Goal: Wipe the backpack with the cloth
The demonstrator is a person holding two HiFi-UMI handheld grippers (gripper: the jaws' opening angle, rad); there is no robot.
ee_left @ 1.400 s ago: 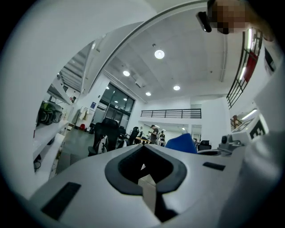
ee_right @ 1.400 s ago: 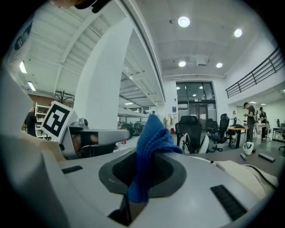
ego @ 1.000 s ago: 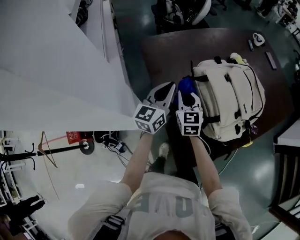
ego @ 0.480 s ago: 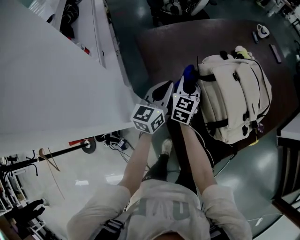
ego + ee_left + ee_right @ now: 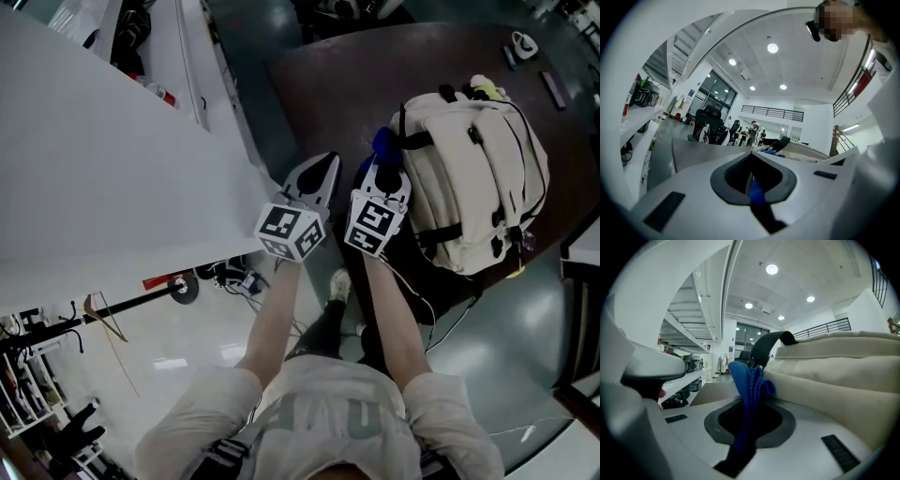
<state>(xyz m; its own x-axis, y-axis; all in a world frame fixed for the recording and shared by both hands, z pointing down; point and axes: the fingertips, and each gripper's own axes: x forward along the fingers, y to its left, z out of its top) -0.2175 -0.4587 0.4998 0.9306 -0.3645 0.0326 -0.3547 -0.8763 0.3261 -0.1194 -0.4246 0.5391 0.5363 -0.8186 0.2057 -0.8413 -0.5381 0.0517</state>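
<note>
A cream backpack [image 5: 478,178] lies on a dark brown table [image 5: 328,84]. My right gripper [image 5: 382,169] is shut on a blue cloth [image 5: 382,142], which stands up out of the jaws against the backpack's left side near a black strap [image 5: 415,141]. In the right gripper view the cloth [image 5: 749,385] touches the cream fabric [image 5: 834,366]. My left gripper [image 5: 319,178] hovers just left of the right one, shut, apart from the backpack. The left gripper view shows its jaws together [image 5: 752,176] with a small blue patch at the seam.
A white shelf unit [image 5: 94,141] fills the left of the head view, close to the table's left edge. Small objects [image 5: 522,44] and a dark bar [image 5: 553,89] lie at the table's far right. Something yellow [image 5: 481,86] pokes out at the backpack's top. Cables [image 5: 234,277] trail on the floor.
The right gripper with the cloth has edged a little forward along the backpack's left side. The left gripper stays beside it. The head camera has shifted slightly.
</note>
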